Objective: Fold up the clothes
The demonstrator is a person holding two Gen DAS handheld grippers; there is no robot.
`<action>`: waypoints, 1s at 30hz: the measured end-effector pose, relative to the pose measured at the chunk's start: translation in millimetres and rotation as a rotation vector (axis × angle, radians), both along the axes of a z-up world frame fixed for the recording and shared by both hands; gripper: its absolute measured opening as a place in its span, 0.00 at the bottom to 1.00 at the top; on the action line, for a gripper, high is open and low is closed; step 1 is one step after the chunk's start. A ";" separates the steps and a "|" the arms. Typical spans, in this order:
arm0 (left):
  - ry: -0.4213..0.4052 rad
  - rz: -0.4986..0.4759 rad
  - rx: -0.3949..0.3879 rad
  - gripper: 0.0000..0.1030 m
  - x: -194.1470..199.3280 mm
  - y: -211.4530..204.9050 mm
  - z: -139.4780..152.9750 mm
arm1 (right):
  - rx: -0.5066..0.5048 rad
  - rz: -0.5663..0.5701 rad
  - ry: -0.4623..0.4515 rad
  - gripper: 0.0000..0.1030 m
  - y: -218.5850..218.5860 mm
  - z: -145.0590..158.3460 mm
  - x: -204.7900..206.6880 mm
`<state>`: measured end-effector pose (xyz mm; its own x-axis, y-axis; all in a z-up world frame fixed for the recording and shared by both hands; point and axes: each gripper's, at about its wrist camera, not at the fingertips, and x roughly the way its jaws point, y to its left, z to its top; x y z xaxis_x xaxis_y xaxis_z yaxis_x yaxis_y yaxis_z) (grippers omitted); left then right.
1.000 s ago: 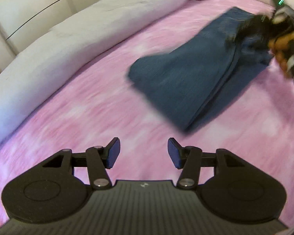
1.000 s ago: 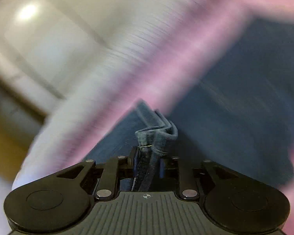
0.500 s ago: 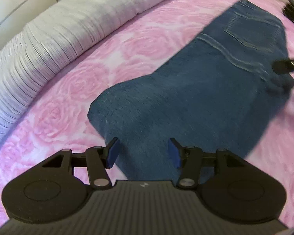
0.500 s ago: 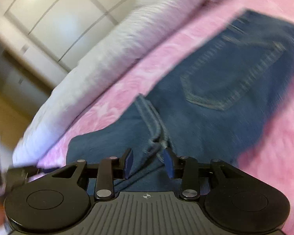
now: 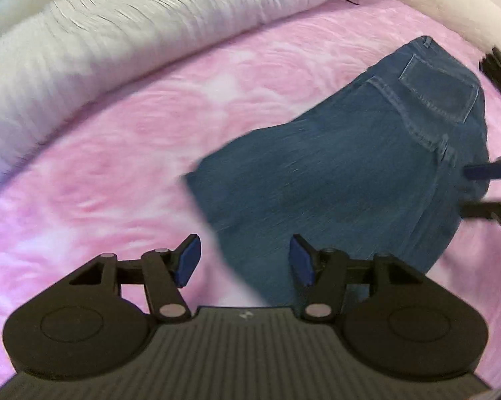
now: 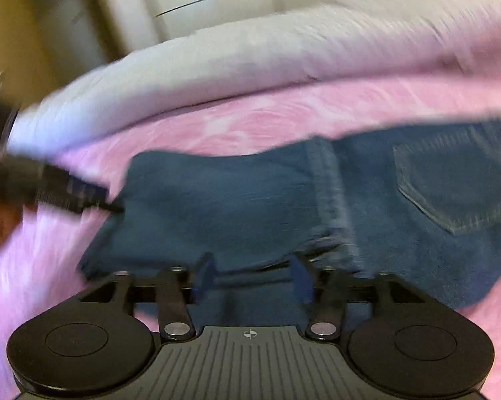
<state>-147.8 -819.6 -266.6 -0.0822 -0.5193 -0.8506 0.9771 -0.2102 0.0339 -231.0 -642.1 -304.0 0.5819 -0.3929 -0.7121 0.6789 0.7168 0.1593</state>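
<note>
Folded blue jeans [image 5: 350, 173] lie flat on the pink bedspread [image 5: 117, 166], with the back pocket [image 5: 440, 90] facing up at the far end. My left gripper [image 5: 245, 263] is open just above the near corner of the jeans, holding nothing. My right gripper [image 5: 477, 189] is at the right side of the jeans, its fingers apart over the seam. In the right wrist view, the right gripper [image 6: 250, 275] is open over the jeans [image 6: 233, 200], with cloth lying between and under the fingers. The blurred left gripper [image 6: 93, 200] reaches the left edge of the jeans.
A rolled white duvet [image 5: 117, 33] runs along the far side of the bed. A cream padded headboard [image 5: 450, 3] rises at the top right. Pale cabinet doors [image 6: 183, 0] stand behind the bed. Bare pink bedspread spreads left of the jeans.
The right gripper, shut on the jeans a second ago, has opened and let them drop flat. The left gripper has moved in to the near corner of the jeans.
</note>
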 end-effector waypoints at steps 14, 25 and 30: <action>-0.348 -0.368 -0.096 0.59 17.7 69.7 -17.6 | -0.636 0.562 0.536 0.74 146.0 -74.3 185.7; -0.886 -1.054 -0.498 0.59 -28.1 76.9 -67.4 | -0.451 0.418 0.319 0.13 99.2 -12.5 140.2; -0.971 -1.245 -0.633 0.59 -39.6 55.8 -70.4 | -0.434 0.423 0.253 0.12 98.6 13.7 118.3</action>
<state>-187.5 -763.8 -337.0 -0.2841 -0.7990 -0.5300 -0.1858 -0.4964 0.8480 -112.7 -543.5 -290.2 0.5846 -0.4493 -0.6756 0.3027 0.8933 -0.3322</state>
